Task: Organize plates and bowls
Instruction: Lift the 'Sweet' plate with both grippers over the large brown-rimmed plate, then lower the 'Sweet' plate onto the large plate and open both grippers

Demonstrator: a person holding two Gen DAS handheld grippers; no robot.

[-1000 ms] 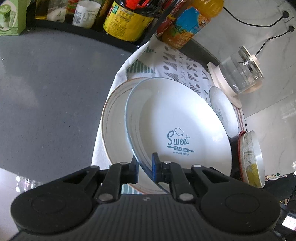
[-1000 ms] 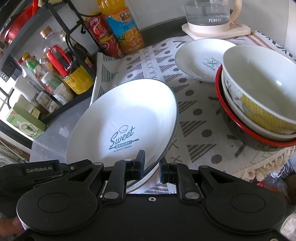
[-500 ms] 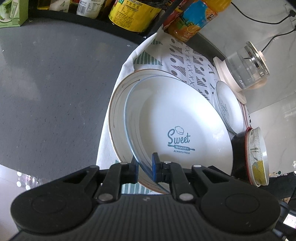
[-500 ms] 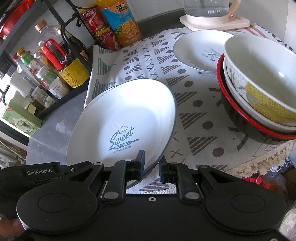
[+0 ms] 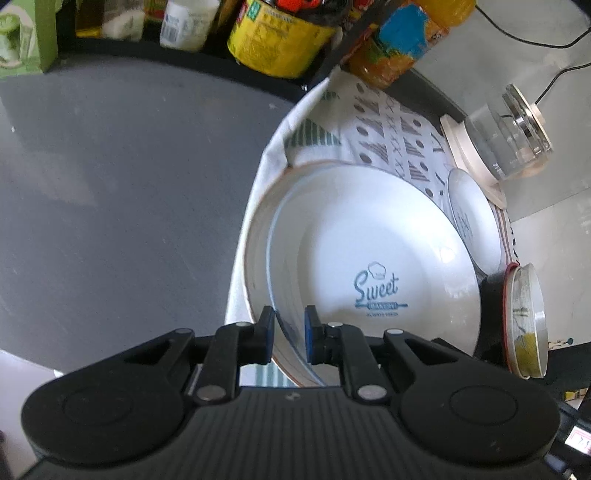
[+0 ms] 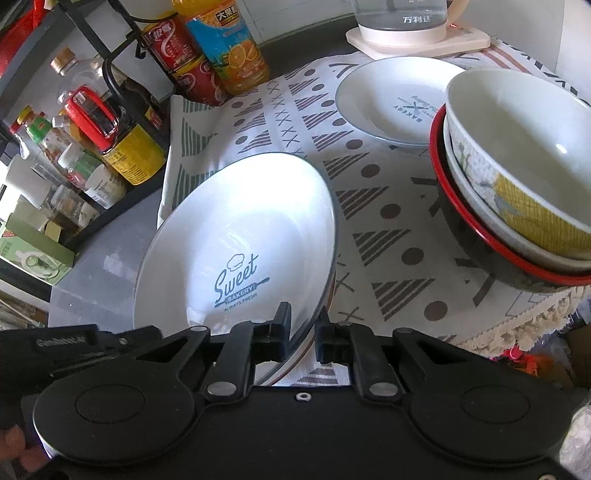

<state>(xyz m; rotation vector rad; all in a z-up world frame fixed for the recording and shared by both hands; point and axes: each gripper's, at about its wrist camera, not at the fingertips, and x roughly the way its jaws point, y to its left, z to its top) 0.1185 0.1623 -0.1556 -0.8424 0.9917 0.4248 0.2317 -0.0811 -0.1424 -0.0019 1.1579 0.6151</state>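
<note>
A white "Sweet Bakery" plate (image 5: 373, 258) rests on a larger brown-rimmed plate (image 5: 258, 236) on the patterned cloth. My left gripper (image 5: 289, 329) stands around the Sweet plate's near rim with a small gap at each pad. My right gripper (image 6: 302, 332) stands around the same plate (image 6: 240, 251) at its near right rim, also slightly open. A smaller white plate (image 6: 399, 99) lies behind. Nested bowls (image 6: 517, 177) in a red-rimmed black bowl stand at the right.
The patterned cloth (image 6: 369, 221) covers the right of a grey counter (image 5: 110, 192). A black rack with sauce bottles (image 6: 110, 140) and drink bottles (image 6: 229, 48) lines the back left. A glass kettle (image 6: 406, 18) on its base stands behind the small plate.
The Sweet plate has come down onto the brown-rimmed plate and sits more centred on it. The left gripper's jaws have opened a little off the rim.
</note>
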